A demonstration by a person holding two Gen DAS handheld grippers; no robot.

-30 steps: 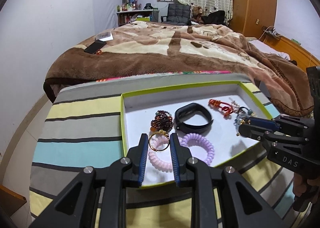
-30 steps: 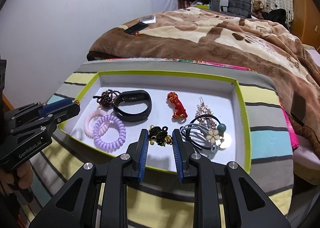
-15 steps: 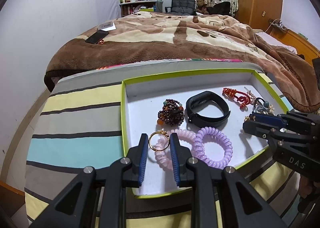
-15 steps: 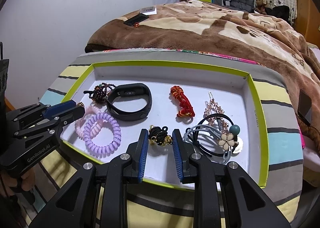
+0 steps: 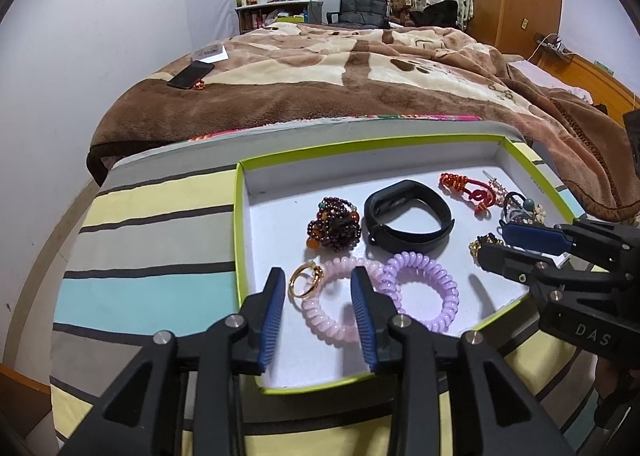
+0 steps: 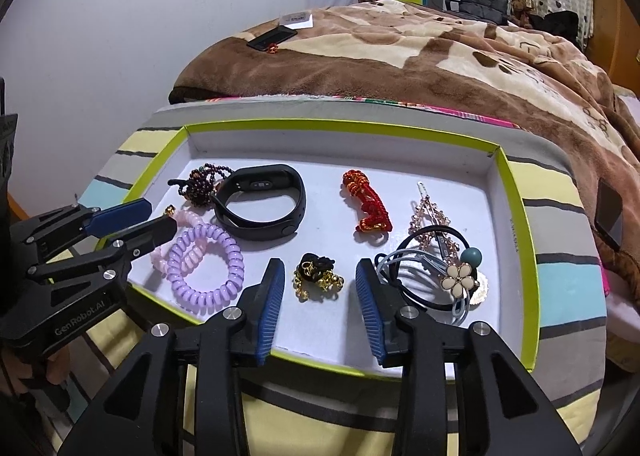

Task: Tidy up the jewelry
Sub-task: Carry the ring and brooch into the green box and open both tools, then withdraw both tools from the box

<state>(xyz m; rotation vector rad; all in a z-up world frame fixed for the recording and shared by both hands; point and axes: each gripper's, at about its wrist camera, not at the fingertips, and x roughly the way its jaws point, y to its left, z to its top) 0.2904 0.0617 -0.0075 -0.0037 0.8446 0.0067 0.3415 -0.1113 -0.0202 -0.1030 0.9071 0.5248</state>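
Observation:
A white tray with a lime rim [image 5: 239, 223] [image 6: 516, 195] holds the jewelry. In the left wrist view my left gripper [image 5: 318, 298] is open over the tray's near edge, with a gold ring [image 5: 305, 280] lying on a pink coil tie [image 5: 332, 312] between its fingers. A purple coil tie [image 5: 420, 292], bead bracelet [image 5: 334, 230] and black band [image 5: 408, 215] lie beyond. In the right wrist view my right gripper [image 6: 320, 292] is open around a black and gold charm [image 6: 318, 276], not touching it.
A red knot cord [image 6: 366, 203], a crystal hair clip [image 6: 430, 211] and flower hair ties [image 6: 448, 280] lie in the tray's right part. The tray sits on a striped cloth [image 5: 152, 240]. A bed with a brown blanket [image 5: 340, 75] and a phone [image 5: 191, 74] lies behind.
Both grippers have opened wider. The left one let go of the gold ring, which now lies on the pink coil tie. The black and gold charm lies free in the tray.

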